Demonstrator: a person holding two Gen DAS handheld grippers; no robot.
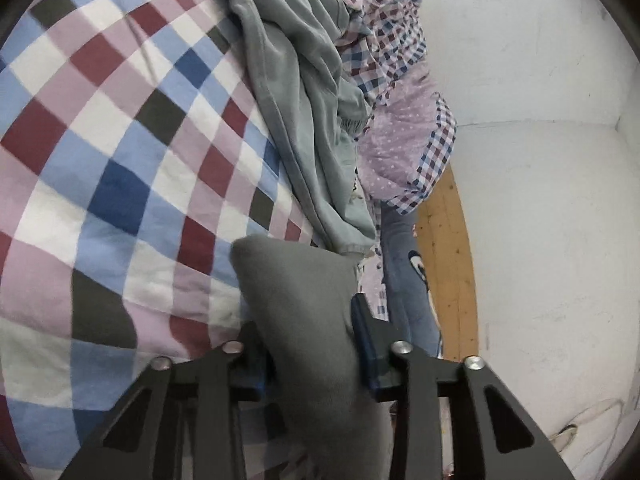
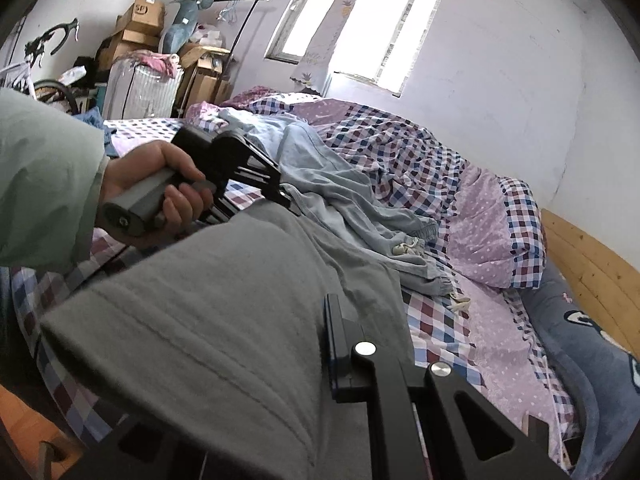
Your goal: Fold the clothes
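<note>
Left gripper (image 1: pixel 308 344) clamped on a bunched fold of the grey garment (image 1: pixel 304 292); cloth fills the gap between its two blue-padded fingers (image 1: pixel 364 344) and rises in a rounded peak above them. Right gripper (image 2: pixel 304 364) also closed on the same grey garment (image 2: pixel 224 312), near its edge; only the right-side finger (image 2: pixel 334 344) shows, the other is hidden under cloth. Garment held up off the bed, stretched between the two grippers, a stitched hem line running across it.

Right wrist view: a hand (image 2: pixel 160 184) in a pale green sleeve (image 2: pixel 44 184) grips the left gripper's handle at the garment's far edge.

Bed beneath is covered by a checked quilt (image 1: pixel 120 160) in blue, maroon, pink and white. A pale blue-grey garment (image 2: pixel 340 204) lies crumpled along the quilt beyond the grey one, not touching either gripper. Lilac dotted bedding (image 2: pixel 480 232) with checked border sits near the wall. Blue cartoon-print pillow (image 2: pixel 580 344) lies against the wooden bed rail (image 2: pixel 588 256). Window (image 2: pixel 384 28), cardboard boxes (image 2: pixel 140 20) and a suitcase (image 2: pixel 140 88) far back.
</note>
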